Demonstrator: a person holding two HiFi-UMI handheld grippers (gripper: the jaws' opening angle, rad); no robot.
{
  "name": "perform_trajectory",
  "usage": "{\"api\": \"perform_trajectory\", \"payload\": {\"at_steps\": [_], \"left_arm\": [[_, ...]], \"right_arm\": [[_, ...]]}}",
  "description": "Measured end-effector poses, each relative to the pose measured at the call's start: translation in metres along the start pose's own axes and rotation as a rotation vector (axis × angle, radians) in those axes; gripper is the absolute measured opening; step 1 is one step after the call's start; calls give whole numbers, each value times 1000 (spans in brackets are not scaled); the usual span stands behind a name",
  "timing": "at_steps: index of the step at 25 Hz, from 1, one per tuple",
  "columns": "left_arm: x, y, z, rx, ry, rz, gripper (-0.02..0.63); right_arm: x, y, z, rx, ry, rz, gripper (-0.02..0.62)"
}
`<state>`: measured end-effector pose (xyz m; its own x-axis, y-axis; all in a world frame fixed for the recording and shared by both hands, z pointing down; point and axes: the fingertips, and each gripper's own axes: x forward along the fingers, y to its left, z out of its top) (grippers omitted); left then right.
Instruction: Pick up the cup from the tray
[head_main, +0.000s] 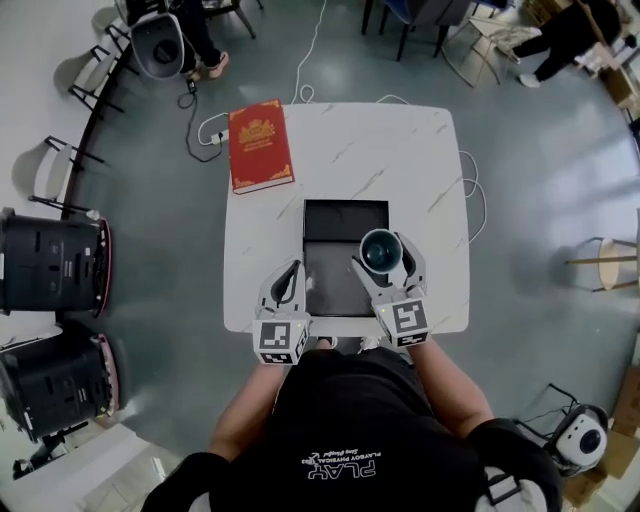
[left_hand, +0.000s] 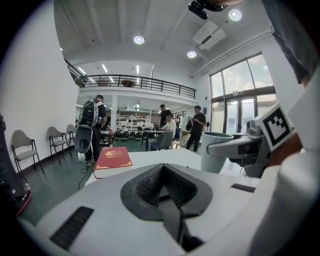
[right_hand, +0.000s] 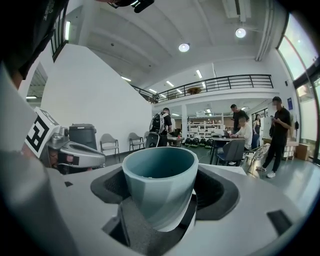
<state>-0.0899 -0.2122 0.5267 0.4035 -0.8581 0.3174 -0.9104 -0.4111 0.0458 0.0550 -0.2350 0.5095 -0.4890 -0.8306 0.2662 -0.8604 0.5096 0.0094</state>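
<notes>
A blue-grey cup (head_main: 380, 250) stands upright between the jaws of my right gripper (head_main: 384, 263), which is shut on it, above the right part of the dark tray (head_main: 340, 225). In the right gripper view the cup (right_hand: 160, 187) fills the space between the black pads. In the left gripper view the same cup (left_hand: 216, 150) shows at the right, held by the other gripper. My left gripper (head_main: 289, 282) is at the tray's left edge near the table's front, its jaws shut with nothing between them (left_hand: 164, 189).
A red book (head_main: 260, 145) lies at the back left corner of the white marbled table (head_main: 420, 170). Black bins (head_main: 50, 265) stand on the floor to the left. Chairs and several people are beyond the table, and cables run on the floor behind it.
</notes>
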Motion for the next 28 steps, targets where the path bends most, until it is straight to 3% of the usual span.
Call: {"api": "perform_trajectory", "payload": {"at_steps": [10, 18, 28], "left_arm": [[-12, -46, 16, -8, -41, 35, 3], [-33, -78, 22, -35, -87, 94, 3], [-74, -89, 17, -30, -88, 28, 3]], "right_arm": [[-64, -6, 31, 2, -112, 18, 390], [-103, 1, 37, 15, -118, 81, 390], [-117, 9, 49, 2, -115, -25, 379]]}}
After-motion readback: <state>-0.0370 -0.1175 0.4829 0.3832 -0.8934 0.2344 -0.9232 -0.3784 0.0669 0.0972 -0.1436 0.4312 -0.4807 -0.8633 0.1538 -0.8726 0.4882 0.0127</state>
